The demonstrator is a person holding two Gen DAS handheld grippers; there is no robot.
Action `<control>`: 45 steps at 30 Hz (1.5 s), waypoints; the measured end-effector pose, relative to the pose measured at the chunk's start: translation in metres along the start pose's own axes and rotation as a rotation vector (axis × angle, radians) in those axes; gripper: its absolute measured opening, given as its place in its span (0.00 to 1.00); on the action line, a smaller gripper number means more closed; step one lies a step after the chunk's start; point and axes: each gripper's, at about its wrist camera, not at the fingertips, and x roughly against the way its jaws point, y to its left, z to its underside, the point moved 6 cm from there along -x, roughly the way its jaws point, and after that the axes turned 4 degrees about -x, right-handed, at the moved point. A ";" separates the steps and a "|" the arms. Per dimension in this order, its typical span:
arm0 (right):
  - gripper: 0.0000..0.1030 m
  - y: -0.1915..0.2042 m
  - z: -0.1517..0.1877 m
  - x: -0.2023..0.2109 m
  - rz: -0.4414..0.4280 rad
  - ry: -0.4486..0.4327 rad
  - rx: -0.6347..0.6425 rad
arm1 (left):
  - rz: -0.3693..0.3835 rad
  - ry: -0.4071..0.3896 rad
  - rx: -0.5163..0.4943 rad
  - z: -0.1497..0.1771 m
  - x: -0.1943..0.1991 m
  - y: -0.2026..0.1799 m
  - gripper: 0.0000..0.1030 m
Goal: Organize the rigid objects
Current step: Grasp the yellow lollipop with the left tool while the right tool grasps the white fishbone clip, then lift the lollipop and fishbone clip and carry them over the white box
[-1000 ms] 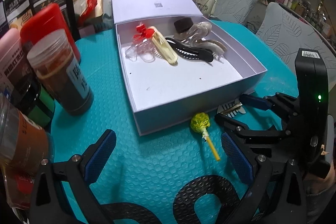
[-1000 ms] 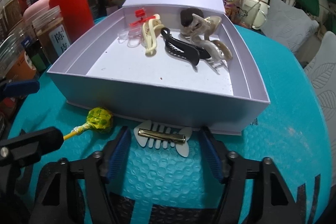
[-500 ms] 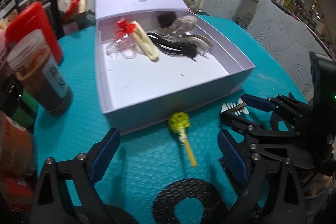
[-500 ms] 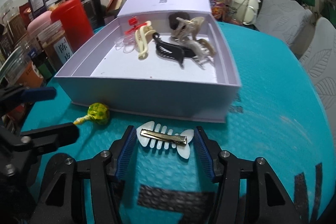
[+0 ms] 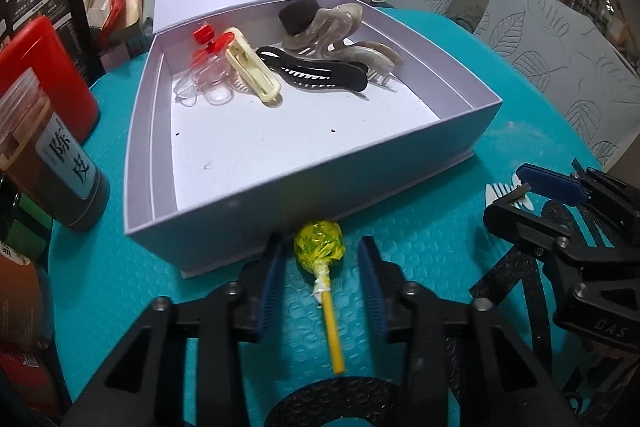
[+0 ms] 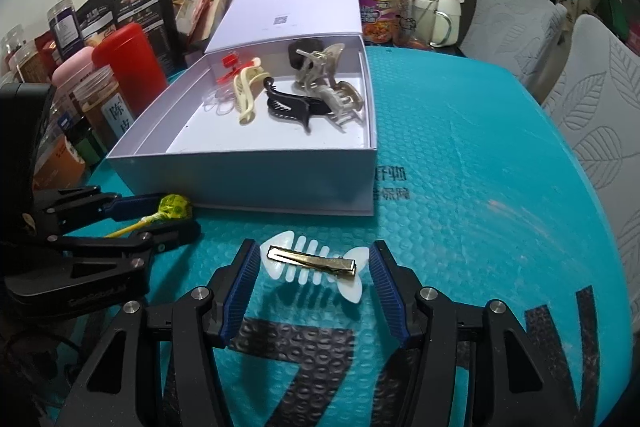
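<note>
Lollipop sits between my left gripper's closing jaws, not yet pinched, so I centre on its wrapped head while my right gripper stays spread around the fishbone clip.

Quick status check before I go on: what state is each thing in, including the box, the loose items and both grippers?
Lavender cardboard box: lid open, hair clips inside.
Yellow-wrapped lollipop: lying on the teal mat, outside the box.
White fishbone hair clip: flat on the mat, outside the box.
Left gripper: jaws closing around the lollipop, pads not yet touching.
Right gripper: open, straddling the fishbone clip.
</note>
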 end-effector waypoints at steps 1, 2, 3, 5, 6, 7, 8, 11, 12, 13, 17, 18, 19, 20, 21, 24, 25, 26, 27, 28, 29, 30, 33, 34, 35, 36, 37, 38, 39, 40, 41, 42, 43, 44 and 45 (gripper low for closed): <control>0.55 0.000 0.000 0.000 -0.002 -0.001 -0.002 | -0.002 -0.006 -0.001 -0.001 -0.001 0.000 0.26; 0.55 0.000 0.000 0.000 -0.005 -0.001 -0.003 | -0.012 -0.011 -0.002 -0.001 -0.001 0.000 0.24; 0.55 0.001 0.001 0.000 -0.005 0.000 -0.003 | -0.008 -0.014 0.002 -0.001 0.000 0.001 0.24; 0.55 0.001 0.001 0.001 -0.003 0.000 0.001 | 0.011 -0.022 0.012 -0.002 0.001 0.001 0.23; 0.55 0.001 0.002 0.001 -0.002 0.000 0.002 | 0.010 -0.025 0.009 -0.002 0.002 0.000 0.23; 0.55 0.001 0.002 0.001 -0.001 -0.001 0.002 | 0.006 -0.030 0.005 -0.003 0.004 0.000 0.23; 0.55 0.001 0.002 0.002 0.000 -0.002 0.003 | 0.003 -0.035 -0.002 -0.003 0.006 -0.001 0.23; 0.55 0.002 0.003 0.004 0.002 -0.007 0.004 | 0.030 -0.044 0.002 -0.003 0.012 -0.005 0.23; 0.55 0.002 0.003 0.005 0.002 -0.008 0.005 | 0.033 -0.045 0.001 -0.002 0.014 -0.006 0.23; 0.55 0.002 0.003 0.005 0.002 -0.008 0.005 | 0.033 -0.045 -0.002 -0.002 0.016 -0.008 0.23; 0.55 0.004 0.006 0.010 0.002 -0.013 0.009 | 0.046 -0.043 -0.005 0.002 0.021 -0.011 0.23; 0.55 0.005 0.007 0.011 0.002 -0.015 0.010 | 0.047 -0.043 -0.005 0.003 0.022 -0.012 0.23; 0.55 0.005 0.007 0.013 0.002 -0.017 0.011 | 0.043 -0.044 -0.008 0.004 0.023 -0.012 0.23; 0.55 0.006 0.008 0.015 0.002 -0.020 0.012 | 0.038 -0.047 -0.011 0.005 0.025 -0.013 0.23; 0.55 0.007 0.009 0.017 0.002 -0.021 0.012 | 0.034 -0.049 -0.013 0.006 0.028 -0.014 0.23; 0.55 0.010 0.012 0.024 0.000 -0.030 0.016 | 0.032 -0.055 -0.013 0.009 0.036 -0.016 0.23; 0.55 0.011 0.013 0.026 -0.002 -0.034 0.017 | 0.030 -0.057 -0.013 0.011 0.039 -0.017 0.23; 0.55 0.013 0.015 0.029 -0.006 -0.038 0.018 | 0.029 -0.061 -0.013 0.012 0.041 -0.017 0.23; 0.55 0.014 0.016 0.032 -0.009 -0.043 0.020 | 0.027 -0.064 -0.013 0.014 0.045 -0.018 0.23; 0.55 0.016 0.017 0.034 -0.012 -0.047 0.021 | 0.025 -0.068 -0.014 0.015 0.048 -0.019 0.23; 0.55 0.017 0.019 0.038 -0.015 -0.052 0.024 | 0.021 -0.072 -0.015 0.017 0.053 -0.020 0.23; 0.55 0.019 0.019 0.041 -0.018 -0.057 0.027 | 0.018 -0.075 -0.015 0.019 0.056 -0.021 0.23; 0.55 0.024 0.022 0.051 -0.028 -0.074 0.035 | 0.007 -0.094 -0.015 0.022 0.069 -0.022 0.23; 0.55 0.026 0.023 0.054 -0.033 -0.081 0.040 | 0.001 -0.102 -0.015 0.023 0.075 -0.023 0.23; 0.55 0.027 0.024 0.058 -0.036 -0.087 0.043 | -0.005 -0.109 -0.016 0.024 0.079 -0.022 0.23; 0.55 0.028 0.024 0.061 -0.037 -0.090 0.047 | -0.009 -0.115 -0.016 0.024 0.083 -0.022 0.23; 0.55 0.031 0.024 0.064 -0.042 -0.097 0.052 | -0.011 -0.124 -0.013 0.025 0.088 -0.022 0.23; 0.55 0.032 0.025 0.068 -0.049 -0.101 0.055 | -0.012 -0.132 -0.011 0.025 0.092 -0.021 0.23; 0.55 0.034 0.025 0.071 -0.055 -0.105 0.058 | -0.017 -0.141 -0.010 0.025 0.097 -0.021 0.23; 0.55 0.036 0.025 0.073 -0.059 -0.109 0.061 | -0.021 -0.148 -0.010 0.025 0.101 -0.020 0.23; 0.55 0.039 0.025 0.077 -0.064 -0.115 0.068 | -0.029 -0.158 -0.010 0.025 0.106 -0.019 0.23; 0.55 0.041 0.025 0.080 -0.066 -0.121 0.074 | -0.034 -0.164 -0.010 0.024 0.110 -0.018 0.23; 0.55 0.043 0.025 0.082 -0.067 -0.127 0.079 | -0.039 -0.171 -0.010 0.023 0.113 -0.017 0.23; 0.55 0.045 0.024 0.086 -0.070 -0.136 0.086 | -0.047 -0.181 -0.008 0.021 0.118 -0.015 0.23; 0.55 0.047 0.023 0.089 -0.072 -0.144 0.089 | -0.050 -0.189 -0.007 0.019 0.121 -0.014 0.23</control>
